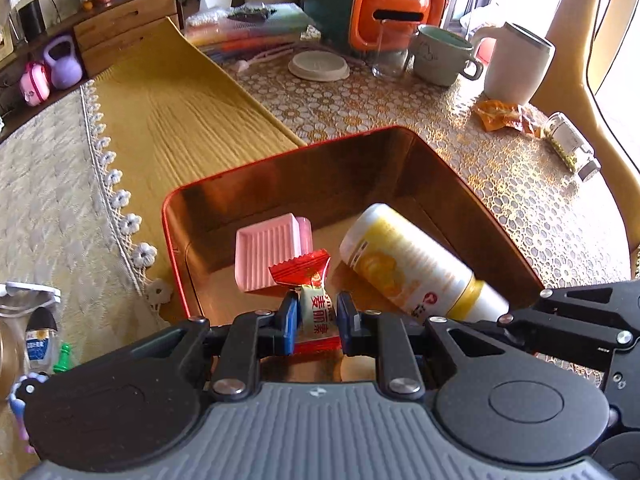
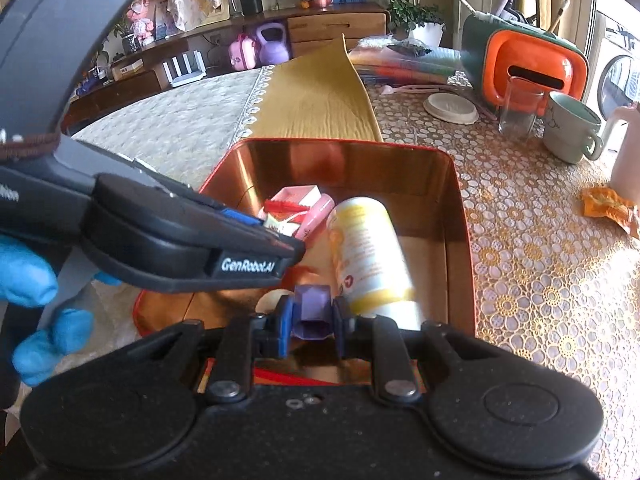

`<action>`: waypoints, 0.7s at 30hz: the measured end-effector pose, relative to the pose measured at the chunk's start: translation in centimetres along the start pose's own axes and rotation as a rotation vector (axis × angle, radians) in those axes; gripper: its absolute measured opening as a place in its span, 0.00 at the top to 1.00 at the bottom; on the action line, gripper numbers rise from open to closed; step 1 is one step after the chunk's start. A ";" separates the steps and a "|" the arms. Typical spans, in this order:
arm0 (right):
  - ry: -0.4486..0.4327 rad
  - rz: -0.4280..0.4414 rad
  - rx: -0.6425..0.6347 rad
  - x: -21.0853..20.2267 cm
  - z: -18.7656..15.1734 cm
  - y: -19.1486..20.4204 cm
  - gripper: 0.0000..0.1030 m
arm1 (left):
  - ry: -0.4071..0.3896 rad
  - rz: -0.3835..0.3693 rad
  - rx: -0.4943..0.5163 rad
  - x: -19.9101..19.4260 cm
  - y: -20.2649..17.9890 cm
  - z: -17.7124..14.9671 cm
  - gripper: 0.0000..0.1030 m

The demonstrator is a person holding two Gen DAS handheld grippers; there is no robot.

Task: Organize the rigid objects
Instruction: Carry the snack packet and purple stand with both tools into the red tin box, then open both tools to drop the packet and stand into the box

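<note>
A red metal tin (image 1: pixel 192 188) (image 2: pixel 466 216) stands open on the table. Inside lie a pink ribbed dish (image 1: pixel 268 252) (image 2: pixel 316 216) and a white-and-yellow bottle (image 1: pixel 404 264) (image 2: pixel 368 256) on its side. My left gripper (image 1: pixel 318 316) is shut on a red-and-white wrapped candy (image 1: pixel 316 304) and holds it over the tin's near edge; it shows in the right wrist view (image 2: pixel 276 224) reaching in from the left. My right gripper (image 2: pixel 312 320) is shut on a small purple block (image 2: pixel 314 312), above the tin's near end beside the bottle's neck.
On the patterned tablecloth stand an orange-and-green case (image 1: pixel 392 12), a glass (image 1: pixel 390 52), a green mug (image 1: pixel 440 56), a white jug (image 1: pixel 516 64) and a round lid (image 1: pixel 318 65). An orange wrapper (image 1: pixel 504 116) and a small jar (image 1: pixel 572 146) lie to the right. A yellow runner (image 1: pixel 180 120) lies left.
</note>
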State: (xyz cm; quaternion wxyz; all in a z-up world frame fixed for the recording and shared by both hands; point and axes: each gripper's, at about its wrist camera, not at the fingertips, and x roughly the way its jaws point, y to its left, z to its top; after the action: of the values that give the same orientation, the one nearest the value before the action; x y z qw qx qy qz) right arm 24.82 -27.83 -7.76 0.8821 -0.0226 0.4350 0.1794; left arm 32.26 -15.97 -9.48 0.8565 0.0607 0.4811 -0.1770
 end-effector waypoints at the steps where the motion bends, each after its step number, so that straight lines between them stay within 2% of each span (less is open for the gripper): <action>1: 0.000 0.002 0.002 0.1 0.0 0.0 0.81 | 0.002 0.001 0.009 0.1 -0.1 0.0 0.80; 12: 0.008 0.021 0.048 -0.3 -0.4 -0.1 0.75 | 0.059 -0.011 0.014 1.1 -0.6 0.3 0.80; 21: 0.000 0.025 0.080 -1.1 -0.7 -0.3 0.68 | 0.045 -0.011 0.019 -0.1 -0.8 -0.2 0.77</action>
State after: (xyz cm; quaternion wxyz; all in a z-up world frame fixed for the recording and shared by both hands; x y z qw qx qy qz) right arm 23.84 -28.57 -7.38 0.8800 0.0183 0.4420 0.1728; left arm 31.80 -16.60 -9.47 0.8439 0.0702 0.4987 -0.1849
